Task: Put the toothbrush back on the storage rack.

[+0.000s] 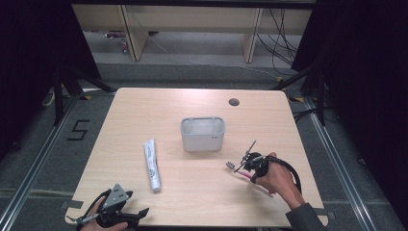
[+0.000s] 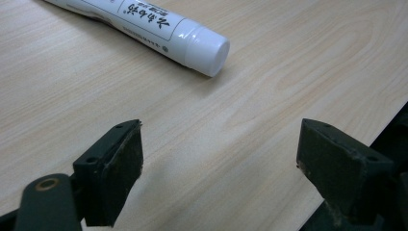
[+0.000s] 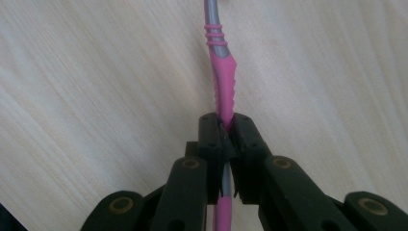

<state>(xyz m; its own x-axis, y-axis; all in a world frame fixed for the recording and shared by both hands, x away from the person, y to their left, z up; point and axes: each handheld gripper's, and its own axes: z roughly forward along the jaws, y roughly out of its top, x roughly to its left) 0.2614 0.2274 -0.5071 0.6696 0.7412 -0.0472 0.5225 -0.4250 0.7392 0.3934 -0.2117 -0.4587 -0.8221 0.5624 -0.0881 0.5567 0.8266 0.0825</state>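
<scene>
high view: a pale wood-grain tabletop (image 1: 192,192) with rounded corners and a round cable hole (image 1: 234,102) near its far edge stands on grey carpet, with dark curtains at both sides, a "5" taped on the floor (image 1: 78,130) at left, and light wooden furniture with hanging cables beyond. a translucent white bin (image 1: 202,134) sits near the middle of the tabletop, and a white tube (image 1: 152,165) lies to its left, well apart from it. the right gripper (image 1: 246,162) is over the right part of the tabletop, in front of the bin, clamped on a pink and grey toothbrush (image 1: 235,167) whose head points left. the left gripper (image 1: 137,214) rests at the near left edge, near the tube's closer end.

right gripper view: this shows what the high view cannot, the jaws pinched narrow on the toothbrush's (image 3: 222,82) pink ribbed handle, with the grey neck running away above bare wood.

left gripper view: the jaws stand wide apart with nothing between them, over bare wood grain; the tube's (image 2: 154,26) capped end lies just ahead, its printed label readable only as small dark characters.
</scene>
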